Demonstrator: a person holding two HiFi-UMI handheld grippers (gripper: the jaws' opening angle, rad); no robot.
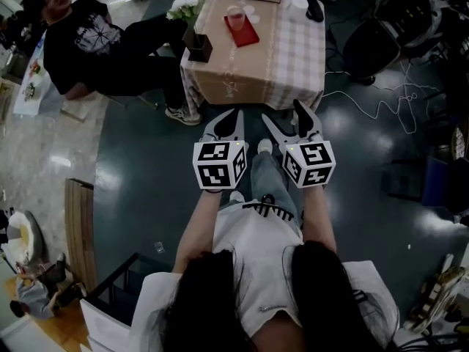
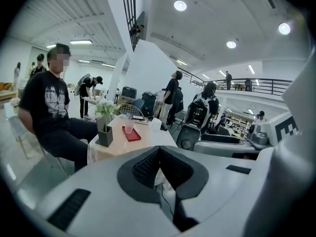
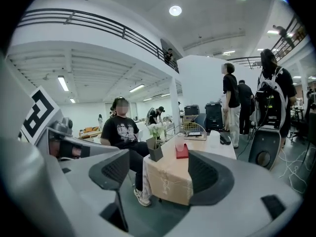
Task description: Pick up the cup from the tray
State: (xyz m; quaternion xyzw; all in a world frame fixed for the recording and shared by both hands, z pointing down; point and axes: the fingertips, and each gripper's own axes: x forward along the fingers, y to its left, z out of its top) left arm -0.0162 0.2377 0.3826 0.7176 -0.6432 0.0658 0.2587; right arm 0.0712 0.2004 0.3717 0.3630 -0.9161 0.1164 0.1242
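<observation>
Right gripper [image 1: 283, 116] gapes empty and left gripper [image 1: 236, 116] is clenched on nothing, both held side by side well short of the table [image 1: 289, 57], where the cup [image 1: 235, 17] stands on its red tray [image 1: 248, 35].

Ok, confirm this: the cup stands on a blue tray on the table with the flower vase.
Not quite: the tray is red, not blue, as the head view shows. The rest holds: the cup stands on it, on the table with the flower vase.
</observation>
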